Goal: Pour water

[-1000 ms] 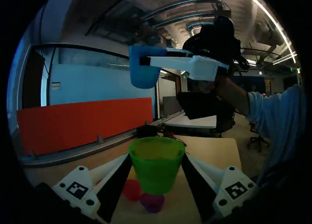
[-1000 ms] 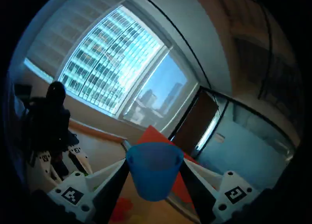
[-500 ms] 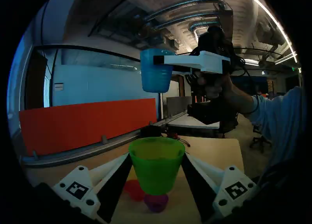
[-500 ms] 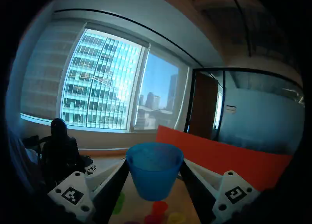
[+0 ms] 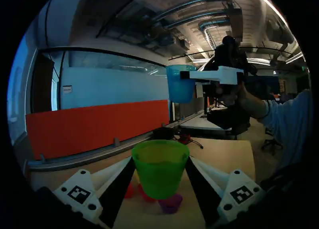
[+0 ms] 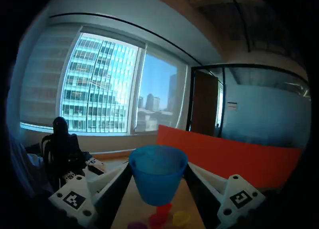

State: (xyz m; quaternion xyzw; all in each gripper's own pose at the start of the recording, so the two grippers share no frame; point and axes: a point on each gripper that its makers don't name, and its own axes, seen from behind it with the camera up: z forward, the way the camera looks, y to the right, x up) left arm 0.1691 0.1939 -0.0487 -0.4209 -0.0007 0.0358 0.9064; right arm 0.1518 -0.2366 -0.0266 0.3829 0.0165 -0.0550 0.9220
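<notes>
The blue cup (image 6: 158,177) stood upright, its long axis vertical, gripped on both sides by the fingers (image 6: 113,187) of the right gripper (image 6: 158,171). In the left gripper view it hung well above the green cup (image 5: 160,168), off to that cup's right and farther back, not over its mouth. The green cup, also upright and apparently clear of the bench (image 5: 227,151), was pinched on two sides by the fingers of the left gripper (image 5: 160,167). A pour would likely need the blue cup's rim brought over the green cup's mouth before tipping. A red cup (image 5: 145,194) and a purple cup (image 5: 170,203) sat on the bench below the green cup.
</notes>
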